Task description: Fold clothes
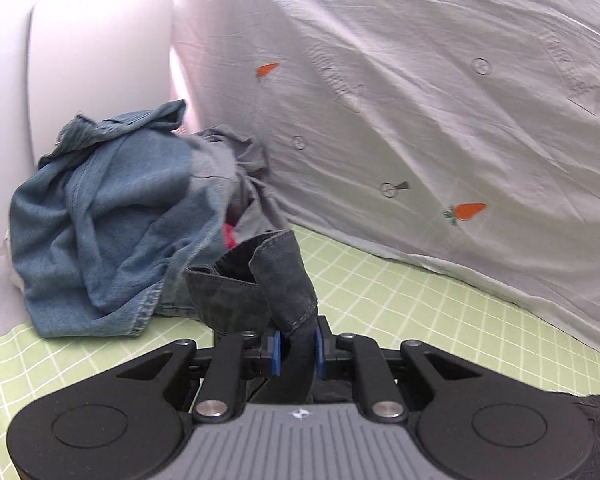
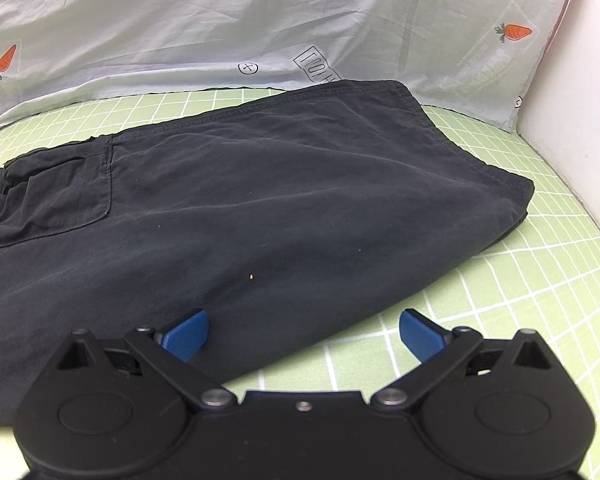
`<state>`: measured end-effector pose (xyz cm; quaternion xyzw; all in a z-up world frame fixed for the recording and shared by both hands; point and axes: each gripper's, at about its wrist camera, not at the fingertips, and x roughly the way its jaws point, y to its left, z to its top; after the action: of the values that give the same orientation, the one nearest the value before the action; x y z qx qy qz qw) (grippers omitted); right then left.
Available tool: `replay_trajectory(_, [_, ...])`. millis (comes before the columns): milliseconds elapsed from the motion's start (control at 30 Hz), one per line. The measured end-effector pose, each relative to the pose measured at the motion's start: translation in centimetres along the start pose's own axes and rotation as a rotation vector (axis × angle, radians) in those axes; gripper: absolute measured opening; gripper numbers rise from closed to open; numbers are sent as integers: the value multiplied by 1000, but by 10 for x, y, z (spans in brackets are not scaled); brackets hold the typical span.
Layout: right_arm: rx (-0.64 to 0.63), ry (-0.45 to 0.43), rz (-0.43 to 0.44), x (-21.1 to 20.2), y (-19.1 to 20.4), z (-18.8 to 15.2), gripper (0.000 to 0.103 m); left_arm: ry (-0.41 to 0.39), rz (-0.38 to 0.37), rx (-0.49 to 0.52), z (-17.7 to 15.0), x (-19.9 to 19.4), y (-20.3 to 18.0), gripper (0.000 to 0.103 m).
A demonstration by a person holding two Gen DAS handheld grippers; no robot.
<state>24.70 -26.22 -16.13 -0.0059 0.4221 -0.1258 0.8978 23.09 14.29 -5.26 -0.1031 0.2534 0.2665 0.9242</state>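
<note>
Dark navy trousers point(image 2: 260, 208) lie flat on the green checked mat point(image 2: 520, 300), a back pocket showing at the left. My right gripper point(image 2: 303, 336) is open, low at the trousers' near edge, its left pad over the cloth and its right pad over the mat. My left gripper point(image 1: 297, 346) is shut on a bunched end of the dark trousers point(image 1: 276, 280), which stands up folded between the blue pads.
A heap of blue denim and grey clothes point(image 1: 112, 216) lies at the left on the mat point(image 1: 420, 312). A white carrot-print sheet point(image 1: 420, 100) rises behind, also in the right wrist view point(image 2: 220, 20). A white padded wall point(image 1: 96, 72) stands left; another white wall point(image 2: 580, 120) stands right.
</note>
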Motion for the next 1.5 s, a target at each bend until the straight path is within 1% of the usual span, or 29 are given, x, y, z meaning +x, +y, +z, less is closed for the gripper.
replay_trajectory(100, [-6,3,0,0,0,0,103,19,-117,46,-8,-3,-35,14])
replay_trajectory(167, [-11,5,1,0,-1,1,103,52,-204,93,-17,-4,-60,13])
replay_trajectory(233, [-17,6,3,0,-1,1,103,87,-270,140,-28,-4,-80,13])
replay_trajectory(300, [-22,6,4,0,-1,1,103,140,-330,209,-48,-1,-102,14])
replay_trajectory(367, [-23,8,7,1,-2,1,103,213,-366,284,-72,7,-121,15])
replay_trajectory(433, [-23,11,10,1,-3,1,103,290,-385,343,-95,18,-132,23])
replay_trajectory(467, [-23,12,12,1,-3,1,103,322,-390,371,-106,23,-137,26])
replay_trajectory(533, [-23,12,14,0,-4,1,103,305,-382,437,-124,26,-144,30])
replay_trajectory(567, [-24,13,15,0,-4,1,103,304,-382,463,-125,25,-147,33])
replay_trajectory(600, [-24,14,15,-1,-4,2,103,304,-384,485,-126,24,-150,40])
replay_trajectory(633, [-25,16,15,-1,-3,2,103,313,-390,483,-125,24,-152,48])
replay_trajectory(700, [-25,16,19,-3,-1,3,103,328,-397,489,-122,24,-154,53])
replay_trajectory(833, [-41,-9,41,-10,6,9,103,371,-408,479,-107,20,-153,55])
replay_trajectory(900, [-53,-23,58,-14,12,13,103,389,-414,446,-96,15,-146,65])
replay_trajectory(933, [-59,-30,67,-16,15,15,103,393,-415,433,-91,12,-142,67])
replay_trajectory(1033, [-81,-42,100,-19,30,22,103,374,-396,433,-77,1,-129,69])
replay_trajectory(1133, [-107,-48,149,-24,52,26,103,333,-337,438,-63,-5,-111,75])
replay_trajectory(1200, [-134,-56,184,-28,69,28,103,318,-290,433,-57,-4,-99,75])
replay_trajectory(1300, [-191,-77,243,-38,102,30,103,326,-231,416,-51,7,-75,75])
replay_trajectory(1367, [-227,-89,282,-45,124,32,103,347,-204,387,-49,18,-58,75])
replay_trajectory(1400, [-242,-95,303,-48,135,33,103,360,-200,370,-49,23,-50,78])
replay_trajectory(1433, [-253,-99,321,-51,145,35,103,371,-215,347,-48,27,-42,81])
replay_trajectory(1500, [-274,-110,361,-57,167,39,103,385,-234,320,-48,33,-34,83])
